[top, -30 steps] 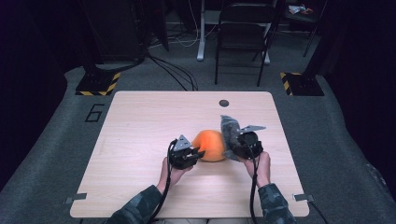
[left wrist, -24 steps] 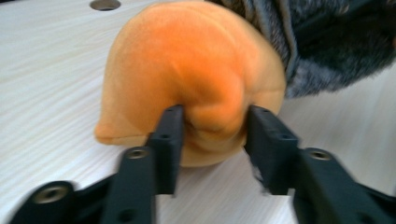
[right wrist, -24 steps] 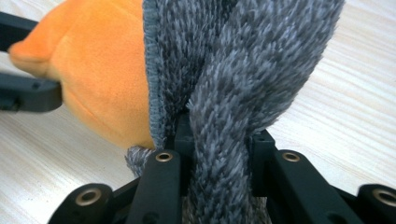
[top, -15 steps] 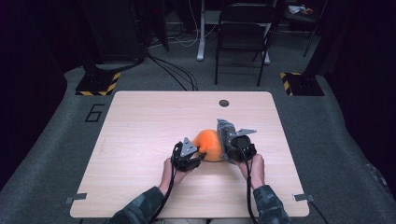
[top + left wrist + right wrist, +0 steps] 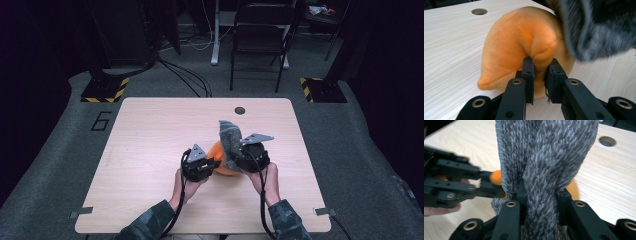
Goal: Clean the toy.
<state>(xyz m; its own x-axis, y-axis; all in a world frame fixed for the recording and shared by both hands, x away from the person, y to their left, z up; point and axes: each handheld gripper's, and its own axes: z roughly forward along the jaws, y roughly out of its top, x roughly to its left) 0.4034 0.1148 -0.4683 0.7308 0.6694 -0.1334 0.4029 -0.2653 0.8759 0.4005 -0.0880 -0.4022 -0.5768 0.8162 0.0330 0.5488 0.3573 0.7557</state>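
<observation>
The plush toy (image 5: 223, 161) sits on the table (image 5: 150, 140), a bit toward the person's side of the middle. The left gripper (image 5: 209, 164) is right up against the toy's left, pinching a fold of it, and the right gripper (image 5: 239, 161) is on the toy's right. The fuzzy cloth (image 5: 230, 136) stands up from the right gripper's jaws, over the toy's right side. The cable hole (image 5: 240, 110) is behind all of it, near the far edge.

One marking is legible: the numeral "6" (image 5: 102, 121), in dark strokes on the grey carpet floor (image 5: 60, 150), just beside the left edge of the worktop (image 5: 150, 130). No other text, label or brand can be read.
</observation>
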